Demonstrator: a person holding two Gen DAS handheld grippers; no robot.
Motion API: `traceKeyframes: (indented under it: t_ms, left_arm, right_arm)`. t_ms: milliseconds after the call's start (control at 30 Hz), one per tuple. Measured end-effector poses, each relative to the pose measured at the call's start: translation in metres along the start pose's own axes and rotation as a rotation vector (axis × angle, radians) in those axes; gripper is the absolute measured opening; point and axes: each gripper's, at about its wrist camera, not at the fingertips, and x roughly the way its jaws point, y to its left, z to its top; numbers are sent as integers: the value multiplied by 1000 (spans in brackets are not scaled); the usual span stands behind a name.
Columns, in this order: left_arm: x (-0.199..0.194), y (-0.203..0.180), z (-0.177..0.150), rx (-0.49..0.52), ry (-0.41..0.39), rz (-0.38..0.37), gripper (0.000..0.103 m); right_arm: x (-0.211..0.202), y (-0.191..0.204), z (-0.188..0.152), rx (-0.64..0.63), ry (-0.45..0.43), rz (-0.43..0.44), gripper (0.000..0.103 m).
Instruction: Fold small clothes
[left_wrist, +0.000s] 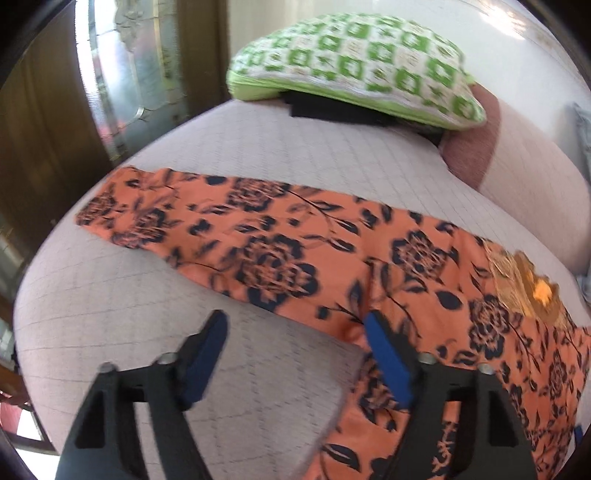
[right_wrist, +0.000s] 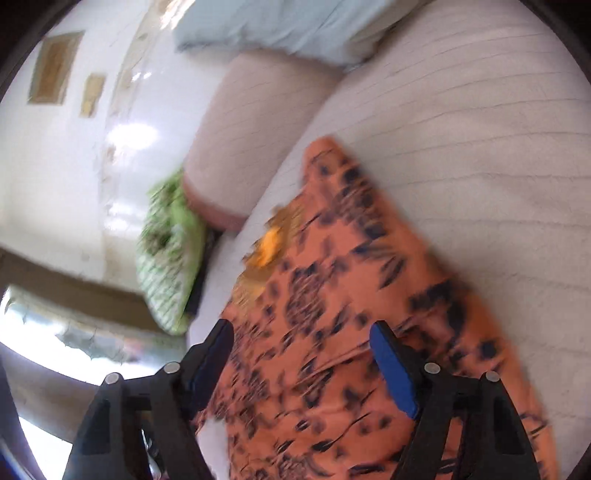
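Note:
An orange garment with a dark floral print lies spread across the pale quilted bed. A gold embroidered patch sits near its right end. My left gripper hovers over the garment's near edge, jaws open, bare sheet between the blue pads; the right pad overlaps the cloth. In the right wrist view the same garment runs beneath my right gripper, which stands open above the cloth without pinching it. That view is blurred.
A green-and-white patterned pillow rests on something dark at the bed's far side, next to a pinkish bolster. A light blue cloth lies at the top of the right wrist view. A wooden door and wall stand left.

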Motion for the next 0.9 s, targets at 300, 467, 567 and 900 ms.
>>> traceKeyframes:
  t_ms: [300,467,567,900]
  left_arm:
    - [10,-31,-13,87,25,-58,57]
    - [18,-43,-15,130,40,-93,49]
    - [21,-49,-15,153,45,-106,48]
    - [34,-30,-9,58,126,-134,52]
  right_arm:
    - [52,36,42,-288,-40,-297,78]
    - [92,57,30,-500,12,-499,23]
    - [93,44,34,-472,-10,-521,17]
    - [54,24,53,-300,-67,-409,19]
